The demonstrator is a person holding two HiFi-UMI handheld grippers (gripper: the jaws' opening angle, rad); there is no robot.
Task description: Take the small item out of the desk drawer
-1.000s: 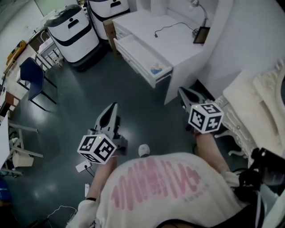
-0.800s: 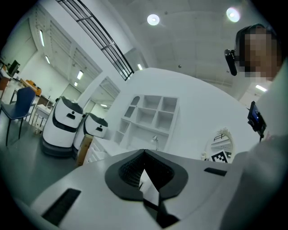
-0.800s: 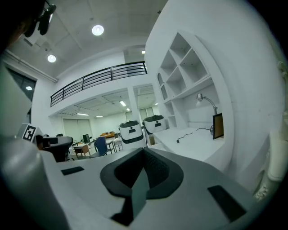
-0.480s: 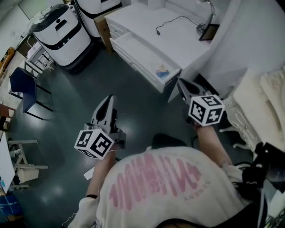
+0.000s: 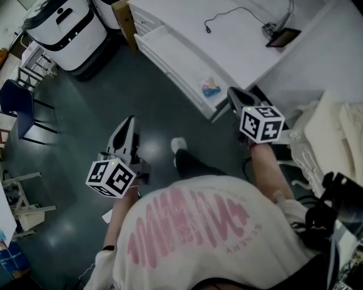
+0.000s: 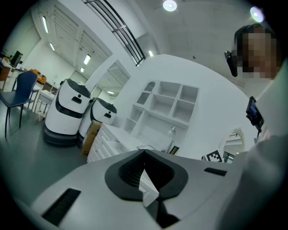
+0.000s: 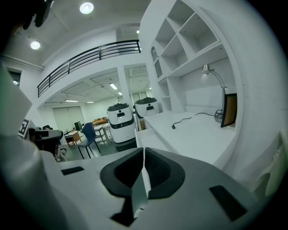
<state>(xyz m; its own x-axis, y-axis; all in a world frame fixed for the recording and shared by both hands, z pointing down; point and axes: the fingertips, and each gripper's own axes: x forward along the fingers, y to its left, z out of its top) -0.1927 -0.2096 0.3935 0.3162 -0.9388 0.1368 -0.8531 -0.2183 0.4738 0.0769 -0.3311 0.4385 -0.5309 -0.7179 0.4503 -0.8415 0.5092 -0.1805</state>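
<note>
Ref. landmark: white desk (image 5: 244,45), at the top of the head view.

1. Drawer (image 5: 164,48): pulled out of the desk's long side, over the dark floor (image 5: 85,96).
2. Small item (image 5: 211,89): blue w/ orange and pale parts. It lies inside the drawer, at the end near the desk's front corner, apart from both grippers.
3. L gripper (image 5: 129,121): over the floor, well apart from the desk, tips aimed toward the drawer. In the left gripper view the jaws are closed, pads meeting at the tip, w/ nothing held. Its marker cube (image 5: 110,177) sits at the rear end, away from the desk.
4. R gripper (image 5: 232,92): just beside the desk's front corner, tips near the drawer end that holds the item, not touching it. In the right gripper view the jaws are fully closed, pad against pad, empty. Its marker cube (image 5: 261,123) is at the rear, on the side away from the desk.
5. Desk top: a black cable (image 5: 227,14) lies loose across it. A small dark screen (image 5: 282,37) leans at the wall edge, w/ a lamp (image 7: 211,74) next to it.
6. Above the desk: open white shelves (image 6: 166,101).
7. Past the desk's far end: a brown box (image 5: 122,11) just beside it, then white machines w/ black bands (image 5: 62,25).
8. Blue chair (image 5: 20,105): well apart from the desk, across the floor.
9. Person: white shirt w/ pink print (image 5: 187,226), one shoe (image 5: 178,146) on the floor between the grippers, near the drawer.
10. Cream ornate furniture (image 5: 334,130): near the desk's front corner, wall side.
</note>
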